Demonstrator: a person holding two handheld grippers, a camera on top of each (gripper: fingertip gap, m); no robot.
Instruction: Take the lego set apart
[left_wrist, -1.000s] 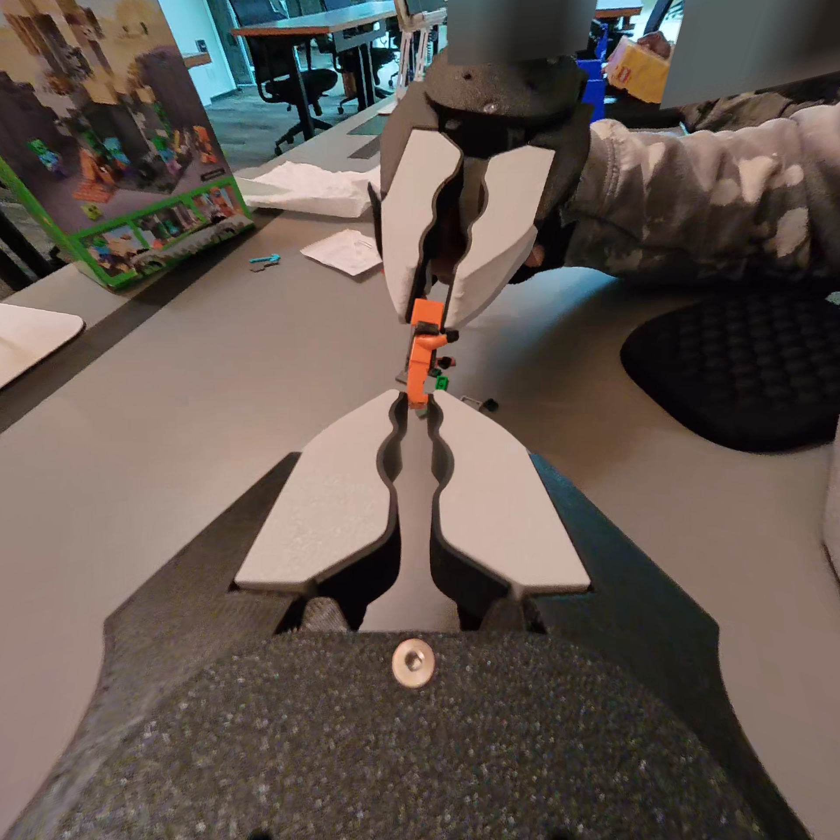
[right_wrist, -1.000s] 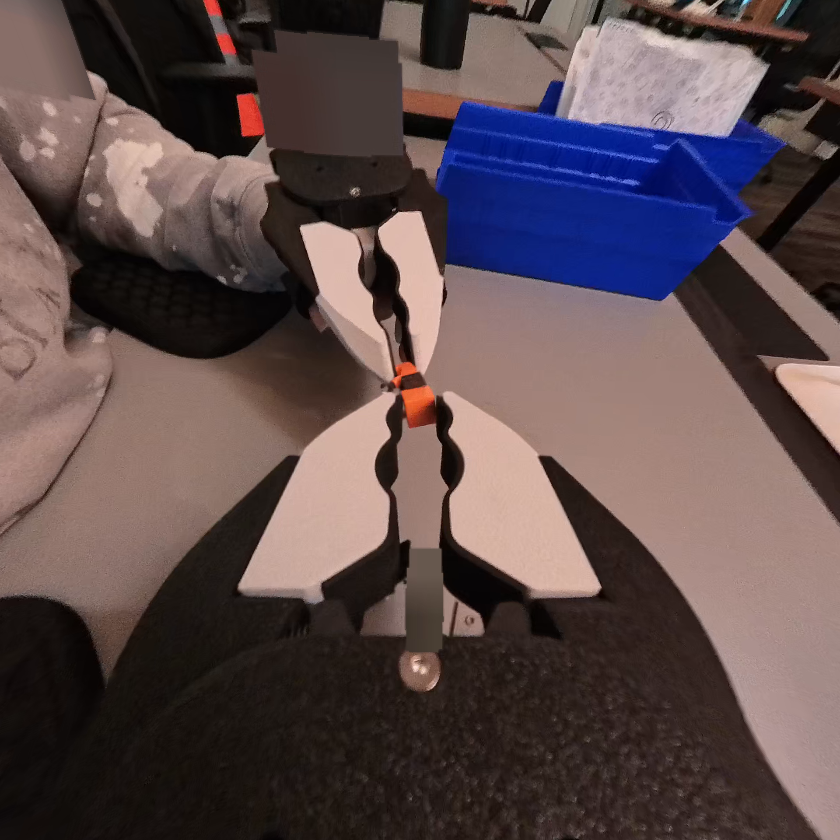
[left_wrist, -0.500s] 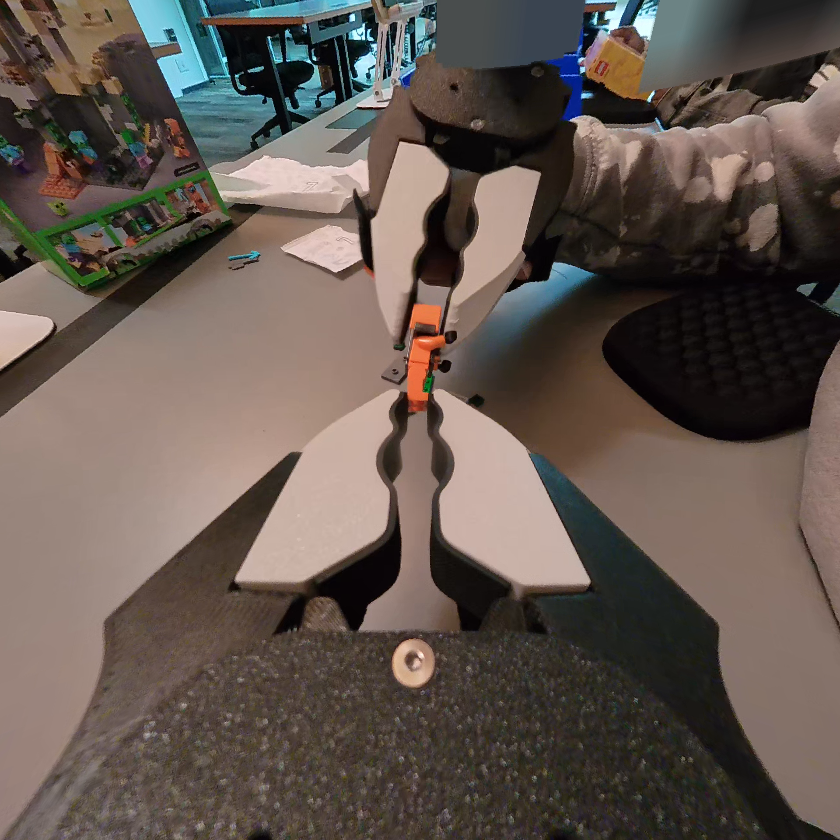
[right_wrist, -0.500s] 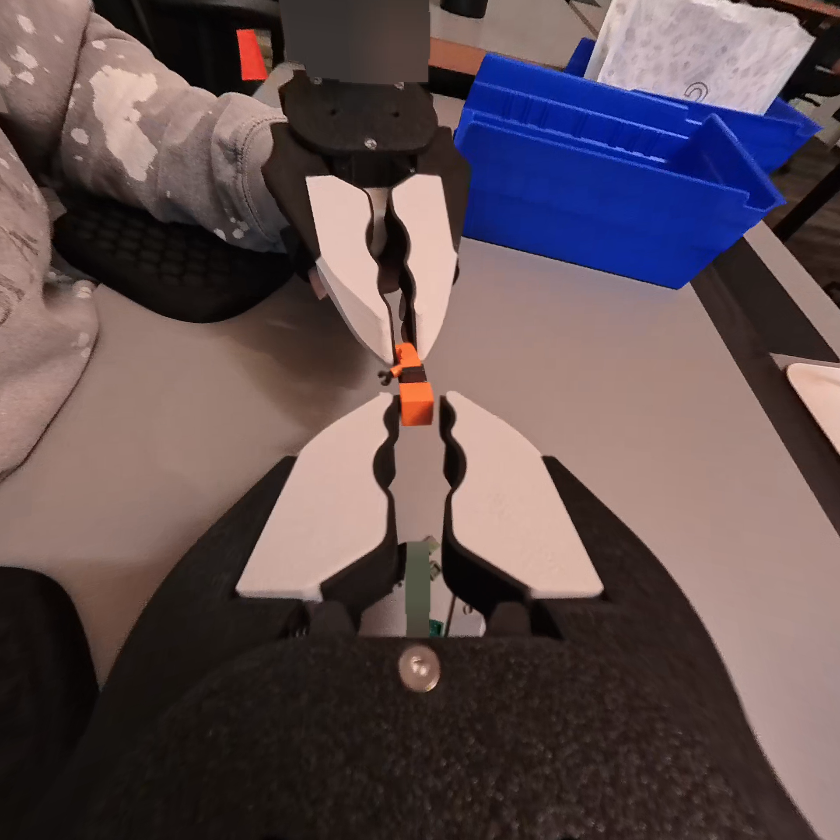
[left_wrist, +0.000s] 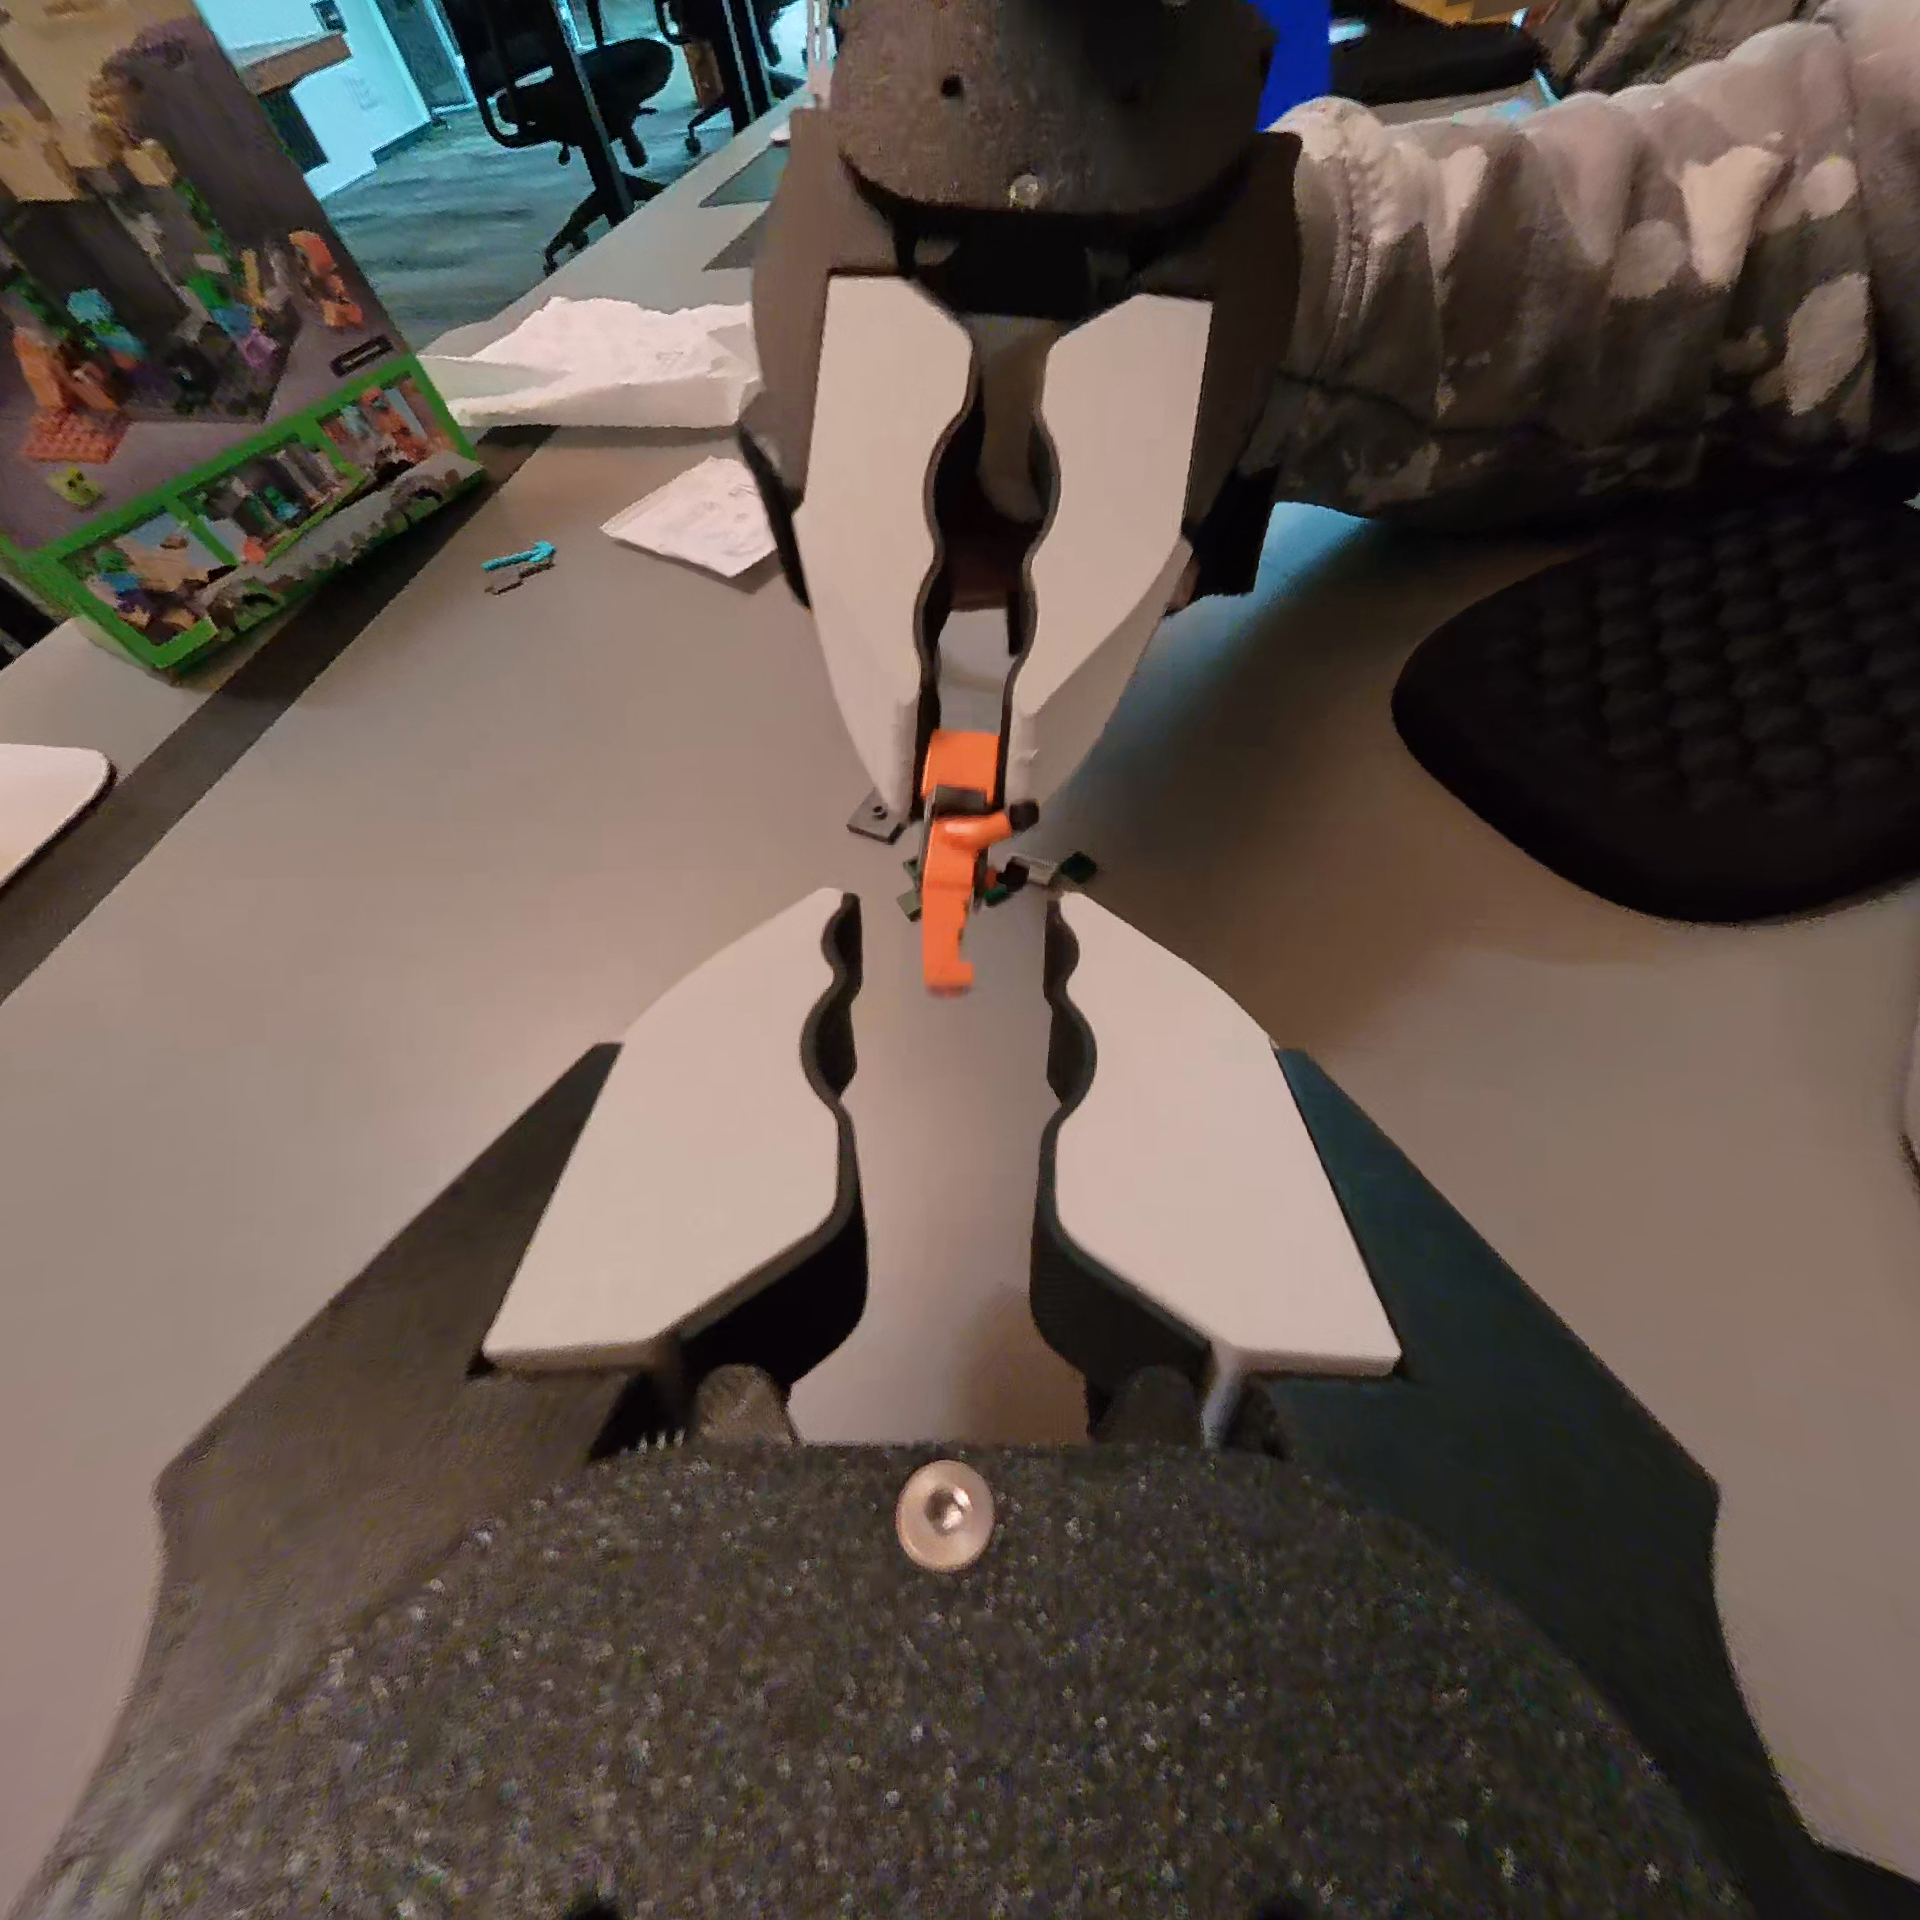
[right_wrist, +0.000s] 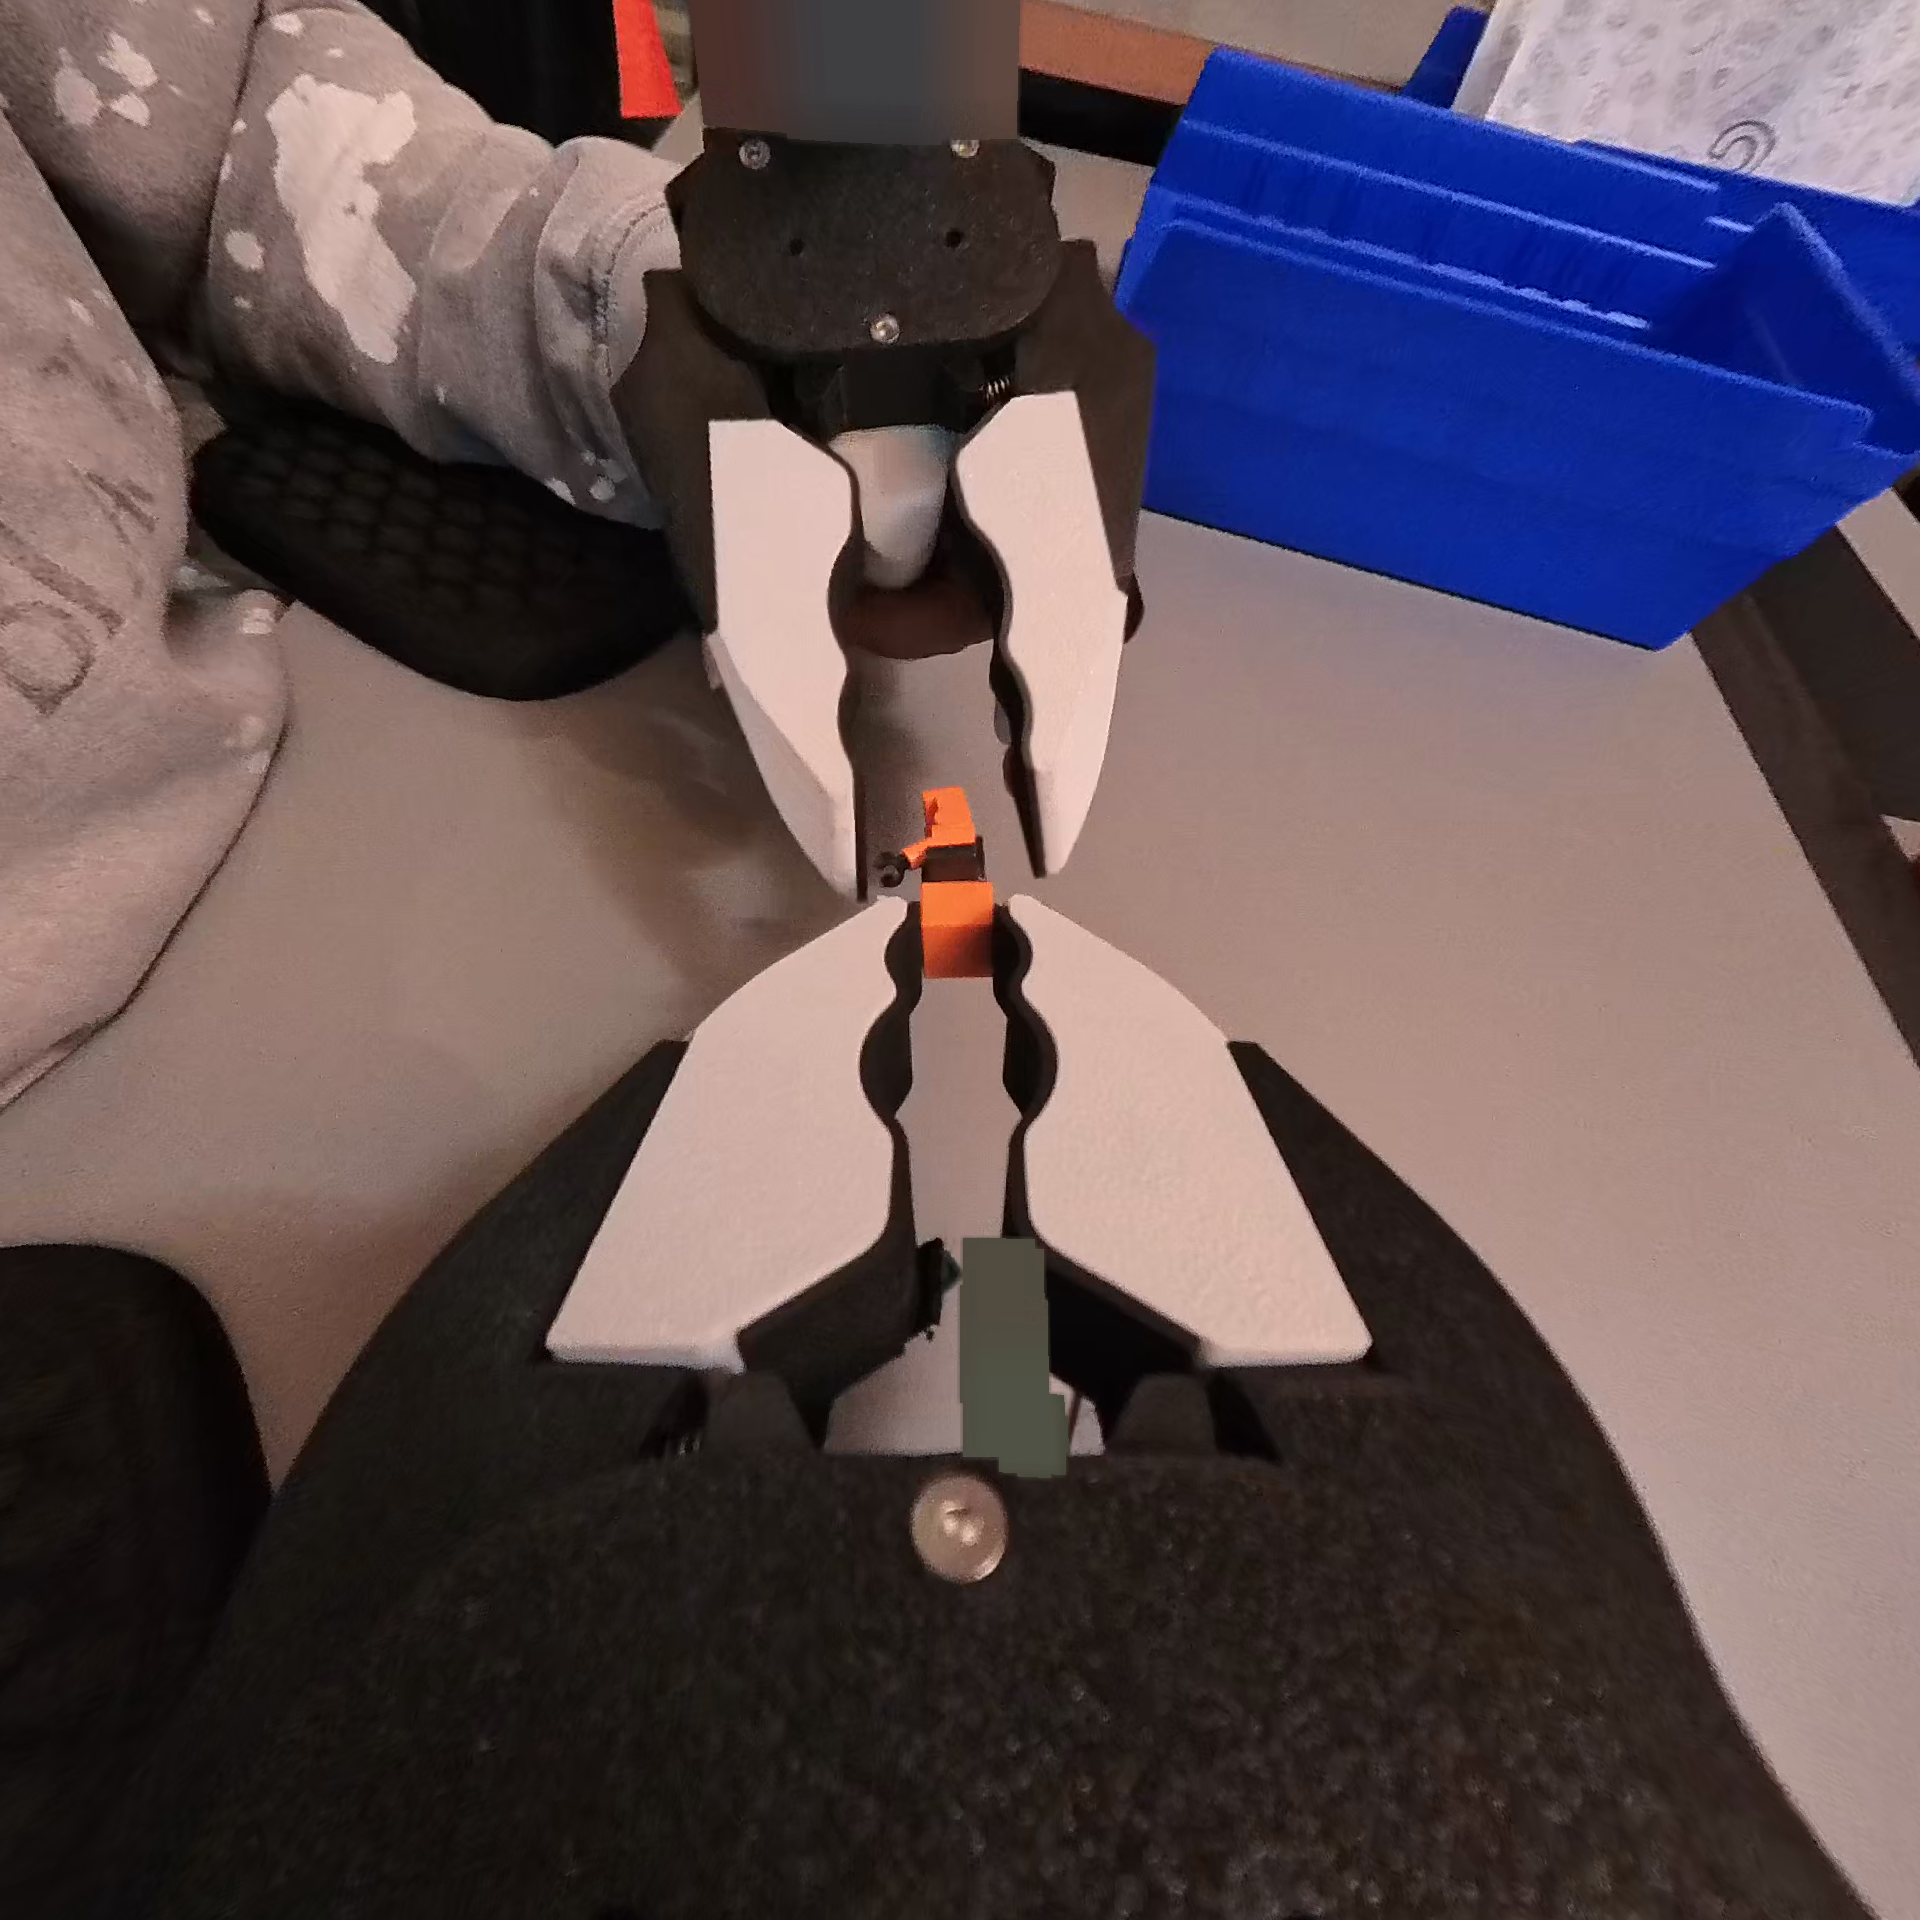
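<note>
Office: long grey desks (left_wrist: 416, 935), swivel chairs (left_wrist: 613, 94) behind, blue storage bins (right_wrist: 1507, 395).

The two grippers face each other tip to tip above the table (left_wrist: 416, 987), the figure (left_wrist: 951, 883) between them. A bin (right_wrist: 1455, 416) sits behind; a box (left_wrist: 187, 343) and papers (left_wrist: 613, 364) stand opposite.
</note>
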